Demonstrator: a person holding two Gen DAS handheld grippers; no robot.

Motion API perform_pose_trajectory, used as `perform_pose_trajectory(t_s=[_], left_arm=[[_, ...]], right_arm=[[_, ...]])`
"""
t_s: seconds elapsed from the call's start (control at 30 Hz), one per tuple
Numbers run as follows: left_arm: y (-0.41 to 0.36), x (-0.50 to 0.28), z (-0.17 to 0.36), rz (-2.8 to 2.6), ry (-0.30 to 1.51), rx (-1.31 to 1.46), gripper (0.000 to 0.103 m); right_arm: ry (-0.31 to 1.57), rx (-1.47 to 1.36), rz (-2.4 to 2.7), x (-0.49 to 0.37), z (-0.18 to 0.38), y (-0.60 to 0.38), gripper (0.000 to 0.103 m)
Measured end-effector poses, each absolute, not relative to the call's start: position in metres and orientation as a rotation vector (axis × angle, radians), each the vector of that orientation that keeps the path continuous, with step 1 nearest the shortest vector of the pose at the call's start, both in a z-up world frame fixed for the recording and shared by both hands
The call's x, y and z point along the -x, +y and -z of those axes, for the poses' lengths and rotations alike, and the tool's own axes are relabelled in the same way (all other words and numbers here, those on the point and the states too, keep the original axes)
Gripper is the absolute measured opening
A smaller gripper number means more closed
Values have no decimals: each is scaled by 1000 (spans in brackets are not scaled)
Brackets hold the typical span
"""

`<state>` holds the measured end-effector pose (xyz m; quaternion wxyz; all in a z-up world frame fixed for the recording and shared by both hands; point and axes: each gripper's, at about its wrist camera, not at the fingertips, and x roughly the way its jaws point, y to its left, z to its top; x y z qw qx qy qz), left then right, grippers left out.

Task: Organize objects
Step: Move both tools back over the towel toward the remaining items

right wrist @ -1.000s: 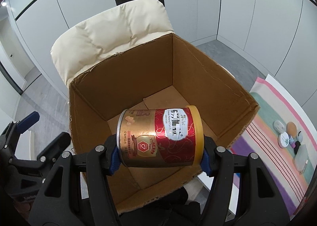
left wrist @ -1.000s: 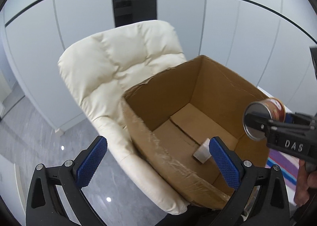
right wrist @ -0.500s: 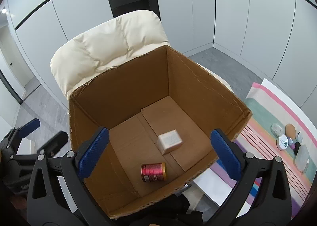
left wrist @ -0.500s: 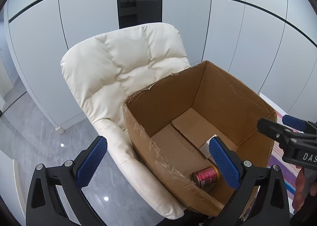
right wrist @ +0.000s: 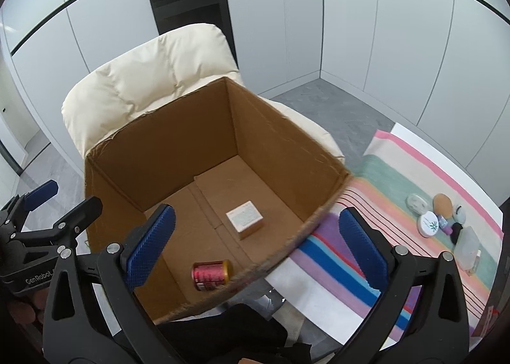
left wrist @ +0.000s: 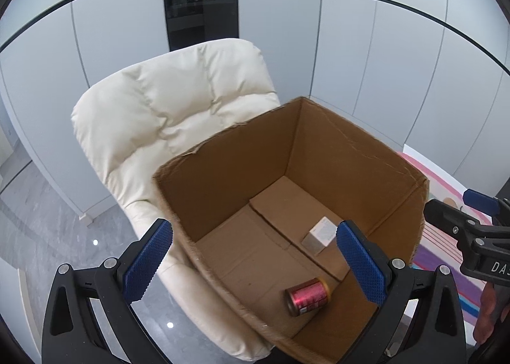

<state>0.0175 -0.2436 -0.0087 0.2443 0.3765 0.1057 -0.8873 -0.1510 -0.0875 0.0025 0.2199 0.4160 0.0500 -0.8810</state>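
Observation:
An open cardboard box (left wrist: 357, 156) (right wrist: 287, 141) rests on a cream padded chair. On the box floor a red and gold can (left wrist: 307, 297) (right wrist: 210, 274) lies on its side, near a small white carton (left wrist: 320, 235) (right wrist: 244, 220). My left gripper (left wrist: 255, 262) hovers open over the box's left rim with nothing between its blue pads. Above the box's near right rim, my right gripper (right wrist: 258, 246) stands wide open and empty; it also shows at the right edge of the left wrist view.
The cream chair (left wrist: 165, 115) (right wrist: 153, 77) backs the box. To the right a striped cloth (right wrist: 382, 204) covers a white table, with several small jars, lids and bottles (right wrist: 443, 220) on it. Grey floor and white wall panels surround.
The right gripper opened and let go of the red and gold can, which now lies on the box floor. Both grippers have drawn back from the box a little.

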Motion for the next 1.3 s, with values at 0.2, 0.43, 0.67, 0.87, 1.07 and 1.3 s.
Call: perform_pose_trajectory(t_s=[0.2,0.43,0.67,0.87,1.07,1.3], left_arm=[[-225,0,9,2458,273,-1042,103],[-198,22,9,2502,259,-1064,103],[-169,40,11,2546,222,-1087,103],[-146,53,11,2578,199,-1099,103],[-118,70,11,2623,173,-1118,103],[-87,83,13,2674,133,-1144,103]], right_arm=[[156,-1168,2477,153,-1,-64,103],[143,-1194,2525,155,0,-28,103],[91,-1221,2575,157,0,11,103],[55,-1251,2625,158,1,43,103],[31,-1268,2670,156,3,77,103],[-34,-1297,2726,154,2,116,103]])
